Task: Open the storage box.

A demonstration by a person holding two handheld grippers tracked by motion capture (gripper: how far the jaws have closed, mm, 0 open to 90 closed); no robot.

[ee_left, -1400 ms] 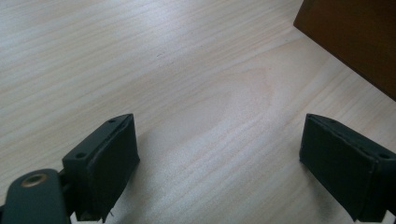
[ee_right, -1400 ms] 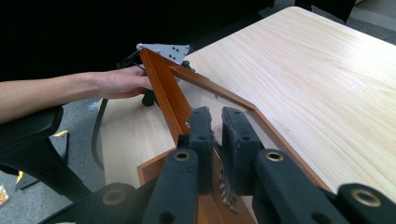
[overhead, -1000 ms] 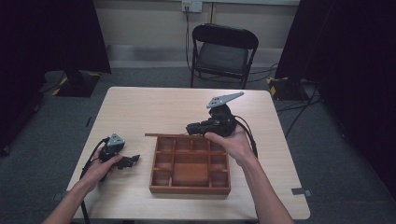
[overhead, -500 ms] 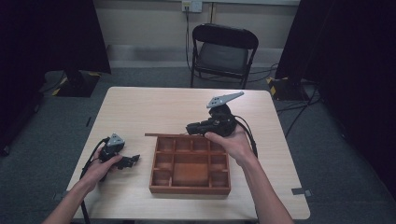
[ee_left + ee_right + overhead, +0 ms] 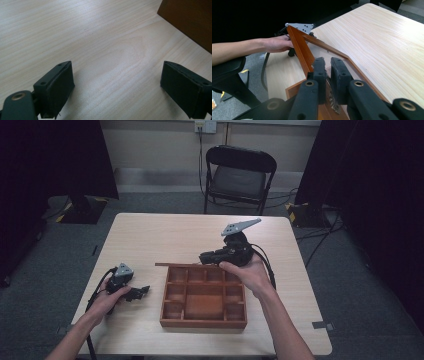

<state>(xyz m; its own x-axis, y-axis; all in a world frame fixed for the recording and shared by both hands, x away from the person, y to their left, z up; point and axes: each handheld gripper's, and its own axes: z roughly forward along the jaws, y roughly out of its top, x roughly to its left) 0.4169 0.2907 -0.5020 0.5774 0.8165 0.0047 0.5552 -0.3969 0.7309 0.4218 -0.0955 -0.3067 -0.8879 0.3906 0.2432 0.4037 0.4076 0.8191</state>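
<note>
One wooden tray (image 5: 203, 320) (nine compartments), one lid (image 5: 298, 47), two grippers, one chair (image 5: 241, 175)

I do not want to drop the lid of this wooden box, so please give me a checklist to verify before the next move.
1. Right gripper shut on the brown wooden-framed lid with clear pane: ok.
2. Lid lifted off the brown wooden compartment box: ok.
3. Left gripper open and holding nothing: ok.
4. Box steadied by the left gripper: not ok; it rests on the light wooden table, apart from the box.
5. Hinge joining lid to box: cannot tell.
</note>
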